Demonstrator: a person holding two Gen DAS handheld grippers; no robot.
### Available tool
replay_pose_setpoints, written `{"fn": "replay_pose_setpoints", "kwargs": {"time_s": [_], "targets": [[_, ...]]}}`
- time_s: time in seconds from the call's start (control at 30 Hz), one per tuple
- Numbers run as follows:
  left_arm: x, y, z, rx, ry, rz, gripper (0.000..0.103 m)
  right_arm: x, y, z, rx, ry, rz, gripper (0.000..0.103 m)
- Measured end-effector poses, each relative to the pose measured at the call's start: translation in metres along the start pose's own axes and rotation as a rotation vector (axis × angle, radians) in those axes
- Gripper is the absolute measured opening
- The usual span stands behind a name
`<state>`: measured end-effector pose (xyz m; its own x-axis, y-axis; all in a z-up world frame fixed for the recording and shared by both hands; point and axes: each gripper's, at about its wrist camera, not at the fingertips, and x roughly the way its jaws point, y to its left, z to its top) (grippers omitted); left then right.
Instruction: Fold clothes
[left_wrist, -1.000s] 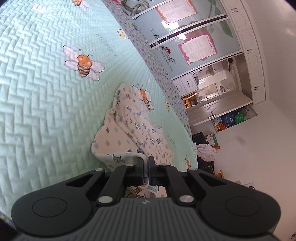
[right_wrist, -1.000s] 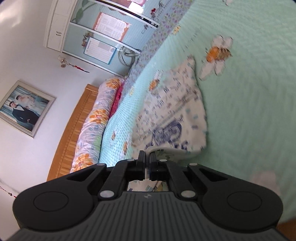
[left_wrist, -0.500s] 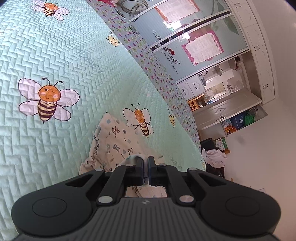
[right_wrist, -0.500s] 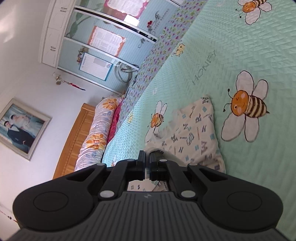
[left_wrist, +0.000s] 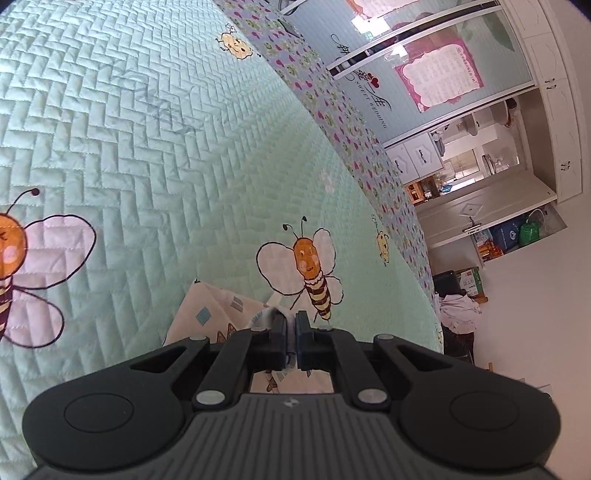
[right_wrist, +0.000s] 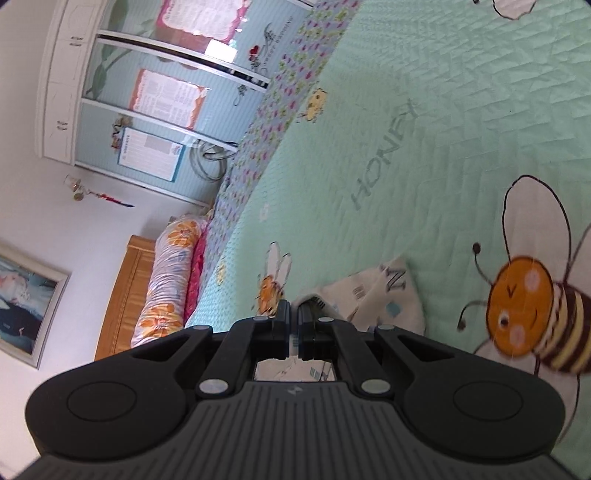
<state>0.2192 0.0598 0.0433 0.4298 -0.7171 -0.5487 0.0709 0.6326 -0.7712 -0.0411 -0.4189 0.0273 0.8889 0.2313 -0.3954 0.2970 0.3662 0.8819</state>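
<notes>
A cream garment (left_wrist: 207, 317) printed with letters and small blue squares lies low over the mint quilted bedspread (left_wrist: 147, 147). My left gripper (left_wrist: 291, 321) is shut on an edge of it, and most of the cloth is hidden under the gripper body. In the right wrist view the same garment (right_wrist: 384, 295) shows as a small folded corner, with my right gripper (right_wrist: 292, 314) shut on another edge of it. Both pairs of fingers are pressed together with fabric pinched between them.
The bedspread carries bee prints (left_wrist: 310, 266) and the word HONEY (right_wrist: 384, 155). A floral border (left_wrist: 332, 96) runs along the bed's far edge. A rolled floral bolster (right_wrist: 170, 280) and wooden headboard (right_wrist: 125, 295) lie at the left. Wardrobe doors (right_wrist: 147, 92) stand beyond.
Both grippers have travelled forward over the bed with the garment still pinched. Less of the cloth shows ahead of the fingers now, and the bee prints sit nearer.
</notes>
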Motion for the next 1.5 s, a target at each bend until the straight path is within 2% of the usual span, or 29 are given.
{"fn": "replay_pose_setpoints", "kwargs": {"time_s": [0.13, 0.3, 0.43, 0.5, 0.57, 0.6, 0.63, 0.7, 0.77, 0.83, 0.97, 1.1, 1.17, 1.27, 1.5], "targets": [[0.019, 0.010, 0.011, -0.026, 0.011, 0.017, 0.004, 0.021, -0.021, 0.010, 0.038, 0.006, -0.032, 0.003], [0.030, 0.023, 0.019, -0.062, 0.014, 0.047, 0.005, 0.031, -0.044, 0.016, 0.113, 0.001, -0.026, 0.003], [0.027, 0.035, 0.031, -0.095, -0.003, 0.069, 0.006, 0.034, -0.056, 0.021, 0.172, -0.008, 0.001, 0.015], [0.016, 0.035, 0.034, -0.086, -0.023, 0.062, 0.006, 0.026, -0.054, 0.024, 0.158, -0.045, 0.005, 0.017], [0.000, 0.031, 0.030, -0.051, -0.038, 0.043, 0.012, 0.013, -0.041, 0.024, 0.086, -0.078, 0.022, 0.017], [-0.005, 0.027, 0.021, -0.019, -0.038, 0.047, 0.016, 0.006, -0.033, 0.024, 0.040, -0.089, 0.026, 0.019], [-0.011, 0.023, 0.008, 0.018, -0.035, 0.056, 0.016, -0.001, -0.026, 0.020, -0.002, -0.097, 0.025, 0.024], [-0.021, 0.014, -0.018, 0.094, -0.030, 0.074, 0.017, -0.014, -0.012, 0.014, -0.083, -0.113, 0.022, 0.026], [-0.032, 0.005, -0.044, 0.170, -0.025, 0.092, 0.019, -0.018, 0.002, -0.004, -0.167, -0.068, 0.013, 0.026], [-0.043, -0.004, -0.070, 0.245, -0.020, 0.110, 0.019, -0.009, 0.020, -0.034, -0.316, 0.025, -0.045, 0.026], [-0.051, -0.021, -0.125, 0.422, -0.001, 0.171, 0.019, 0.014, 0.046, -0.093, -0.584, 0.104, -0.179, 0.026], [-0.049, -0.032, -0.162, 0.567, 0.016, 0.188, 0.019, 0.034, 0.056, -0.119, -0.696, 0.125, -0.251, 0.026], [-0.042, -0.030, -0.169, 0.581, 0.033, 0.183, 0.019, 0.043, 0.061, -0.127, -0.735, 0.124, -0.276, 0.026], [-0.032, -0.021, -0.173, 0.549, 0.051, 0.183, 0.019, 0.048, 0.068, -0.132, -0.780, 0.115, -0.307, 0.026], [-0.029, -0.013, -0.174, 0.519, 0.054, 0.173, 0.019, 0.077, 0.073, -0.130, -0.803, 0.154, -0.326, 0.030]]}}
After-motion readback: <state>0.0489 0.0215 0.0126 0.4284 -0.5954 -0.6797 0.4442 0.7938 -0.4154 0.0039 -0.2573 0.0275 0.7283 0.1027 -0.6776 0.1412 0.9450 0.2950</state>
